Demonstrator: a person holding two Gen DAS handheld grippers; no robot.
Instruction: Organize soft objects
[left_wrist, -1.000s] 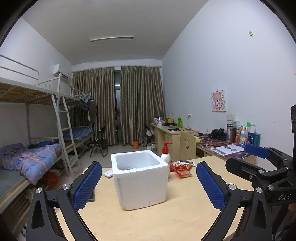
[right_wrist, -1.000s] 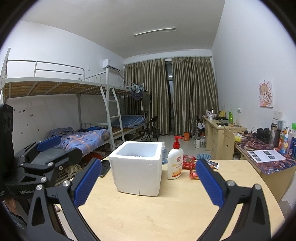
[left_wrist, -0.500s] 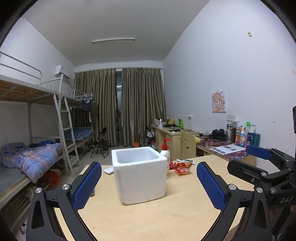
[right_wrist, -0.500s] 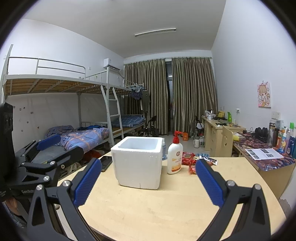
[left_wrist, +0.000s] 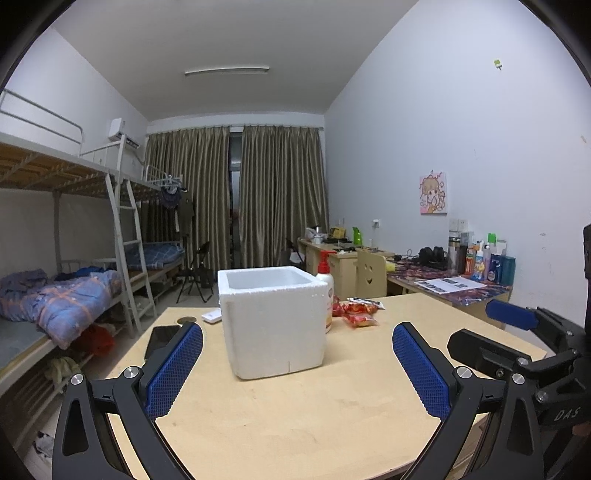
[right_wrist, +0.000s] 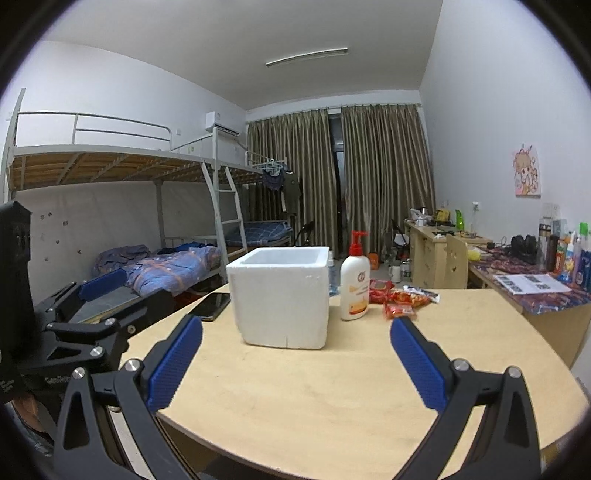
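Right wrist view shows both tongs (right_wrist: 295, 360) spread wide and empty, aimed toward the foam box (right_wrist: 282, 295) at twelve o'clock, snack packets (right_wrist: 402, 301) at one o'clock awaiting pickup.

— Quick count, what's on the table (right_wrist: 332, 398)?

— 1 white foam box (right_wrist: 282, 297), 1 pump bottle (right_wrist: 354, 282), 1 phone (right_wrist: 210, 306), 1 small white flat thing (left_wrist: 211, 316). Red snack packs (right_wrist: 400, 301): 3 I can make out, maybe more, they overlap.

— Grippers?

— 2, the left gripper (left_wrist: 297, 363) and the right gripper (right_wrist: 295, 360), w/ 2 blue-padded fingers each.

— Rest of the room?

— 1 bunk bed (right_wrist: 122, 206) w/ 1 ladder (right_wrist: 231, 225), 1 folding chair (left_wrist: 197, 275), 2 curtain panels (left_wrist: 236, 199), 1 ceiling light (left_wrist: 227, 71), 1 AC unit (right_wrist: 223, 127), 1 poster (left_wrist: 433, 194). Bottles on the desk (left_wrist: 448, 286): too crowded to count.
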